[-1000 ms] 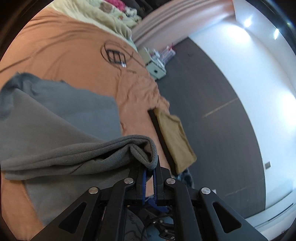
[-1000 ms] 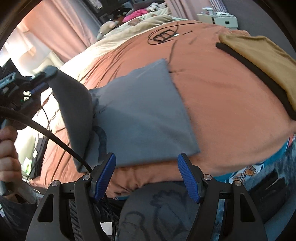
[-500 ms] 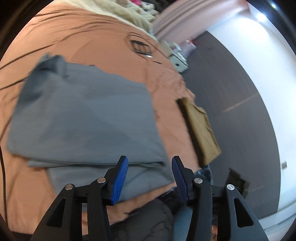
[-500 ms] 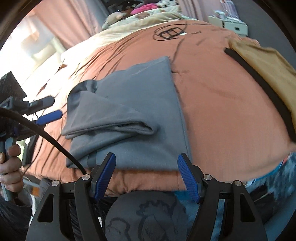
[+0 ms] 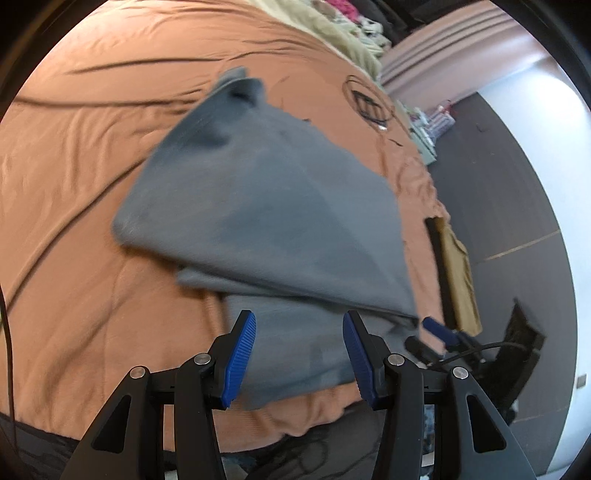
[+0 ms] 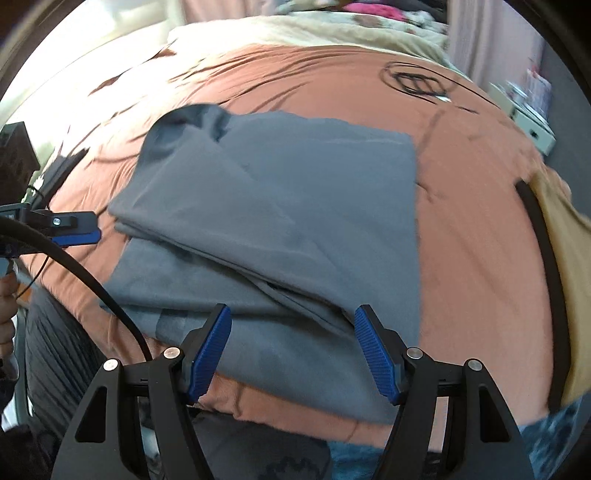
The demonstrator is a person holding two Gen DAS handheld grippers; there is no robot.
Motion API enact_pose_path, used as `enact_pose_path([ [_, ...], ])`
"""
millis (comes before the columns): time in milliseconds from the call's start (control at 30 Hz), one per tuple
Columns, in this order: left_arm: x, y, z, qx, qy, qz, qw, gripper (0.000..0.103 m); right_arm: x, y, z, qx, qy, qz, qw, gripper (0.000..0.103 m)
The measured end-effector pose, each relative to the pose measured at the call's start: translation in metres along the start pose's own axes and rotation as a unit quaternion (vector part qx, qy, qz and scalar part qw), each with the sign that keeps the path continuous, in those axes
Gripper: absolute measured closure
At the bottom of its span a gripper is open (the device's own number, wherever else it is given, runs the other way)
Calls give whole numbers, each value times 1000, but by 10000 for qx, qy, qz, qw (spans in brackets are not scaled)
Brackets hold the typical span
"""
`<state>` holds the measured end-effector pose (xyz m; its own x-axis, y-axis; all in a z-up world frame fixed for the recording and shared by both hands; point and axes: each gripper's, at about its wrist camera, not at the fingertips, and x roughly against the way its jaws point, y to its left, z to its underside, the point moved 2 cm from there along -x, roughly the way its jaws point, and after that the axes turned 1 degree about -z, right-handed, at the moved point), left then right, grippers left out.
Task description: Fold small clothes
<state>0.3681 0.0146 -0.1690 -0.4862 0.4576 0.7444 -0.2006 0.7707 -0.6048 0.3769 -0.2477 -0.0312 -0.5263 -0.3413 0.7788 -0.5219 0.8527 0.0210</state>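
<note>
Orange bedspread (image 5: pixel 74 192), black cable loop (image 6: pixel 413 81), perhaps pillows (image 6: pixel 332 33)

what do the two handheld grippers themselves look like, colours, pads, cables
Both the left gripper and right gripper have black angular linkage frames with silver round bolts and triangular cut-outs. The fingers carry ribbed blue pads. A black cable curves across the right wrist view.

Grey garment (image 6: pixel 280 221): soft matt cloth, faintly fleecy. Orange bedspread (image 5: pixel 74 177): matt woven cloth, creased. Right gripper (image 6: pixel 291 350) and left gripper (image 5: pixel 295 354): matt black plastic, ribbed blue pads (image 6: pixel 376 358), bright metal screws.
</note>
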Motion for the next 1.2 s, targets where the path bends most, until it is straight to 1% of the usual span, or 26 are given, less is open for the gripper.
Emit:
enact_pose_path([
  [67, -5, 9, 5, 137, 49, -24, 9999, 52, -7, 5, -6, 238, 61, 79, 9997, 36],
  [133, -8, 14, 9, 181, 69, -76, 9998, 52, -14, 12, -13, 485, 158, 111, 9986, 43],
  [300, -16, 28, 19, 373, 224, -70, 9990, 52, -31, 23, -23, 967, 386, 235, 9943, 47],
  [567, -26, 27, 29, 266, 449, -239, 9984, 52, -66, 42, -34, 1583, 620, 561, 9838, 49],
  [600, -28, 26, 30, 249, 464, -262, 9983, 52, -70, 44, -34, 1648, 633, 577, 9826, 51],
  [667, -30, 26, 31, 222, 486, -319, 9981, 52, -72, 45, -37, 1717, 606, 553, 9817, 61],
  [700, -30, 25, 31, 206, 497, -337, 9980, 52, -70, 45, -39, 1733, 579, 550, 9816, 74],
  [733, -31, 25, 31, 190, 504, -351, 9979, 52, -68, 44, -41, 1744, 568, 563, 9814, 82],
  [767, -30, 25, 31, 177, 514, -360, 9979, 52, -65, 42, -43, 1719, 565, 533, 9820, 85],
  [833, -30, 26, 30, 181, 534, -362, 9978, 52, -57, 38, -45, 1646, 510, 493, 9838, 94],
  [867, -30, 26, 30, 173, 546, -367, 9977, 52, -53, 34, -46, 1583, 470, 488, 9851, 95],
  [900, -30, 26, 30, 162, 555, -373, 9976, 52, -48, 29, -48, 1418, 440, 384, 9882, 96],
  [1033, -30, 22, 27, 88, 571, -392, 9976, 52, -29, 9, -51, 684, 356, -175, 9969, 97],
  [1200, -27, 22, 23, 42, 549, -382, 9978, 52, -14, -8, -44, -42, 312, -622, 9976, 97],
])
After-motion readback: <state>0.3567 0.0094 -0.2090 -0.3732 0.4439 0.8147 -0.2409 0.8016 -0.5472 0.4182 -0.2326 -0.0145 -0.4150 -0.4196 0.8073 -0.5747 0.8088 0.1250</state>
